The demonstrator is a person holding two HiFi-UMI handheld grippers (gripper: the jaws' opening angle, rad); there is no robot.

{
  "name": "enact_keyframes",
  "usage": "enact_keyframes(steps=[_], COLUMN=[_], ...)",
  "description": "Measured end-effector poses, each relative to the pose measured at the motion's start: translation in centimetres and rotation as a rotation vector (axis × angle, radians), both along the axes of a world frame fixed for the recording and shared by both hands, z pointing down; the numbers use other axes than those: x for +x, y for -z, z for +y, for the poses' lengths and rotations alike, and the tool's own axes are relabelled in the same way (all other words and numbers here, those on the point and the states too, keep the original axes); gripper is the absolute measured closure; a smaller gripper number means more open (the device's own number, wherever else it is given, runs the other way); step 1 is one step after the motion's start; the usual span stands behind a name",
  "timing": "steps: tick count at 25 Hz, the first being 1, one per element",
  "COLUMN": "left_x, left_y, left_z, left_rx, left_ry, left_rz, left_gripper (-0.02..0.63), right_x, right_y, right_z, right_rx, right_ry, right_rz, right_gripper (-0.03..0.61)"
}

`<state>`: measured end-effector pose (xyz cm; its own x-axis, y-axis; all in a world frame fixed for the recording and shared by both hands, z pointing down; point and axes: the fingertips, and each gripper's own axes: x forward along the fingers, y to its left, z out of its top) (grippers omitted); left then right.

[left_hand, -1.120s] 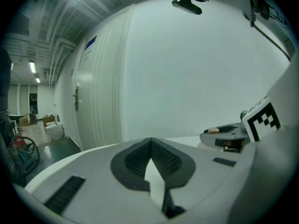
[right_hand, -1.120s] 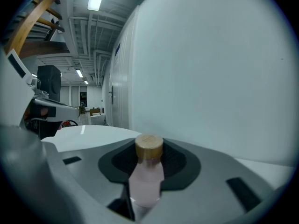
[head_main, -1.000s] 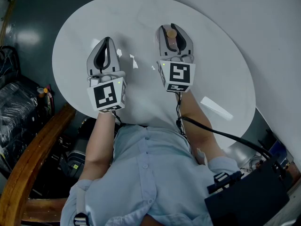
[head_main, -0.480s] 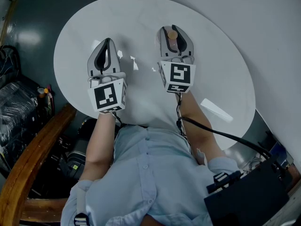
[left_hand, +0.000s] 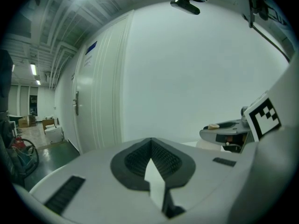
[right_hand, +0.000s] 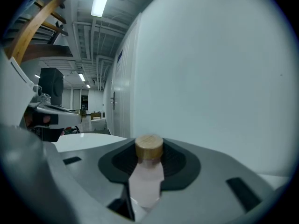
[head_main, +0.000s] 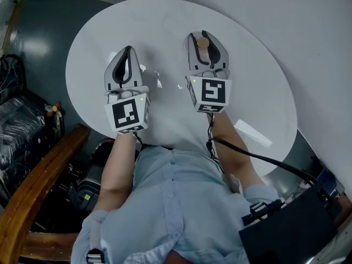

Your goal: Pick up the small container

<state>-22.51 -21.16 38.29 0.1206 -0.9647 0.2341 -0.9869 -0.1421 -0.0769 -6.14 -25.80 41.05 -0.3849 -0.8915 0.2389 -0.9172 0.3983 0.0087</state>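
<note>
Item 1: small container (right_hand: 148,178). Pale pink translucent body with a round wooden cap (right_hand: 149,147). It stood upright between the jaws of the right gripper (head_main: 203,36), over the far half of the white round table (head_main: 165,21). I could not tell whether its base was clear of the tabletop.

Item 2: right gripper. Jaws were partly closed, with the ribbed dark pads (right_hand: 180,164) pressed against the container's sides just below the cap. Its marker cube (head_main: 210,91) faced my head view, and a black cable (head_main: 258,157) ran back from it along the forearm.

Item 3: left gripper (head_main: 127,51). It sat to the left of the right one, well apart from it. In the left gripper view I saw its tips meeting with nothing between them, only white table showing through the slot lower down. Its marker cube (head_main: 127,114) was also in view.

Item 4: surroundings. I noted a white strip (head_main: 253,133) lying flat on the near right of the table, a plain white wall (head_main: 308,37) beyond it, a light blue shirt (head_main: 176,202) below, and a curved wooden rail (head_main: 33,191) at the lower left.
</note>
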Motion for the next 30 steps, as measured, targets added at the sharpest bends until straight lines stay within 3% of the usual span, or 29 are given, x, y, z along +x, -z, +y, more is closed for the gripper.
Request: enact_keyframes(steps=[11,30], left_x=[1.6,2.9], left_y=[1.9,9.0], left_z=[1.0,3.6], left_rx=[0.056,0.221], left_ry=[-0.016,0.017], left_rz=[-0.001,-0.012], left_gripper=[0.615,0.614], right_x=[0.4,0.4], right_y=[4.1,13.1], right_z=[1.1,4.4], right_rx=[0.06,0.192], right_ry=[0.022,0.101], right_rz=[-0.016,-0.042], right_gripper=[0.463,0.463])
